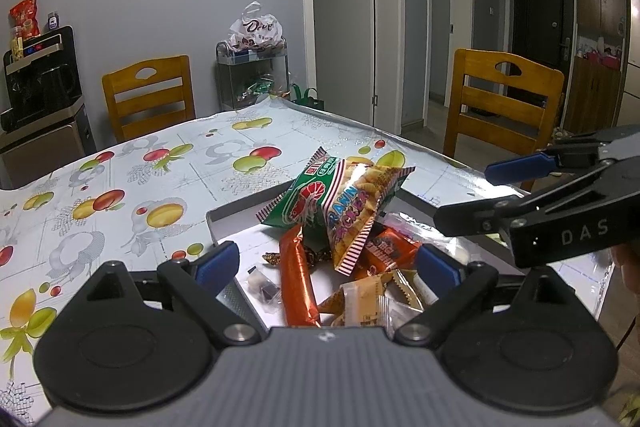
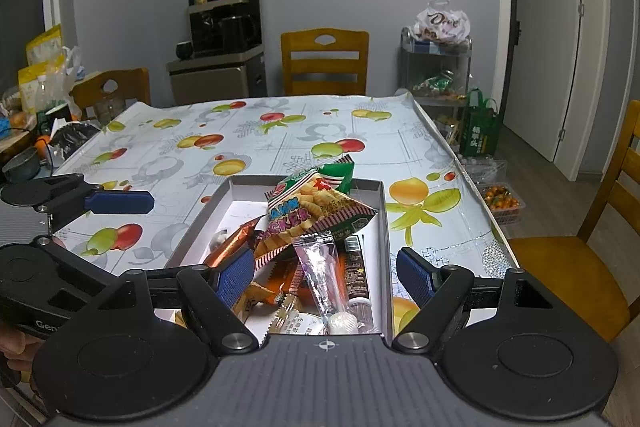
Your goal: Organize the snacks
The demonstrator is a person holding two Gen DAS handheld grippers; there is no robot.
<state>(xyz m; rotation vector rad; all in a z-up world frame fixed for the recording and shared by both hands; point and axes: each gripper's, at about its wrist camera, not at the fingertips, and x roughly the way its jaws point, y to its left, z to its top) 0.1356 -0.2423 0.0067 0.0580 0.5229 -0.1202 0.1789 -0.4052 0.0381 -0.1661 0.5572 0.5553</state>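
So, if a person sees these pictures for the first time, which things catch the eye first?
First, the green and yellow prawn cracker bag standing atop a heap of small snacks in the shallow grey tray on the fruit-print tablecloth. Then the left gripper and right gripper, both open over the tray's near end.

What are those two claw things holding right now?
Nothing. The left gripper and right gripper are both open, hovering above the snacks in the tray.
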